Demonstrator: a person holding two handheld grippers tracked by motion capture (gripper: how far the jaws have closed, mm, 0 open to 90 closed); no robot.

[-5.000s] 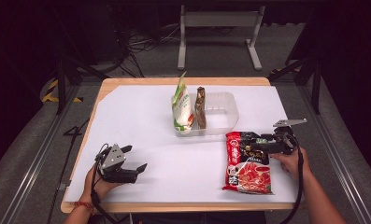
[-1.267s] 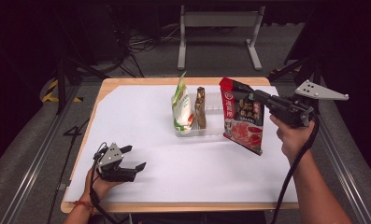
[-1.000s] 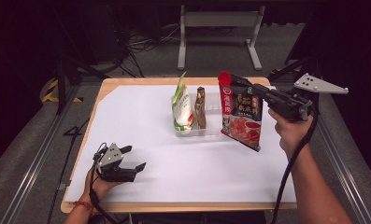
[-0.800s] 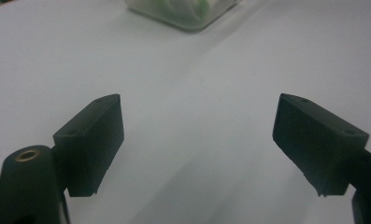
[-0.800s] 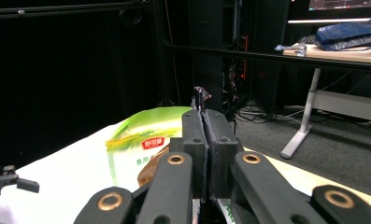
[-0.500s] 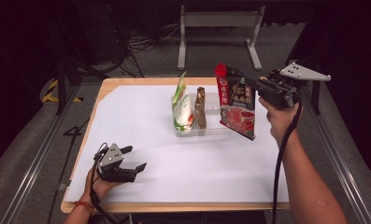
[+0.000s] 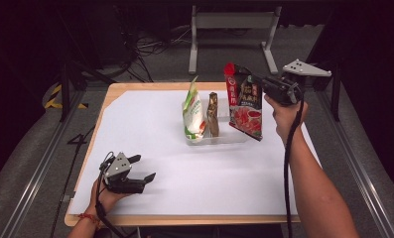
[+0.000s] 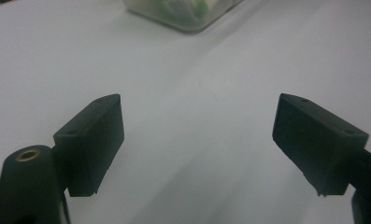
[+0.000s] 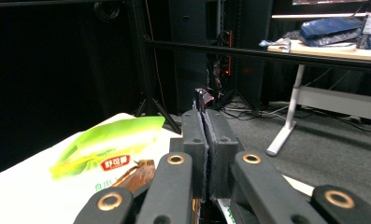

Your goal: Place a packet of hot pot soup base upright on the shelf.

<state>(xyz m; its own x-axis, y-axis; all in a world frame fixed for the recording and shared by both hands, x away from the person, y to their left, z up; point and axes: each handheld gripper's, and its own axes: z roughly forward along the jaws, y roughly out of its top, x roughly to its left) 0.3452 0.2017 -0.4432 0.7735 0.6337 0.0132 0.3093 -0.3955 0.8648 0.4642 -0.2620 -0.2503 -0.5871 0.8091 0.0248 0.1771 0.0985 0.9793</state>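
Since a moment ago we have swung the floppy red foil sauce pouch [image 7: 245, 108], pinched at its top edge by our right gripper [image 7: 251, 82], above the clear plastic bin [image 7: 234, 136] at twelve o'clock, left gripper [image 7: 141, 168] gaping idle

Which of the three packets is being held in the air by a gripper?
The red packet, pinched at its top by the right gripper; the green-and-white packet and brown packet stand in the clear container.

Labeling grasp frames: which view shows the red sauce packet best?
High view: the red sauce packet hangs full-face from the right gripper, over the clear bin. Right gripper view shows just its top edge pinched between shut jaws. Left gripper view gives nothing useful on it.
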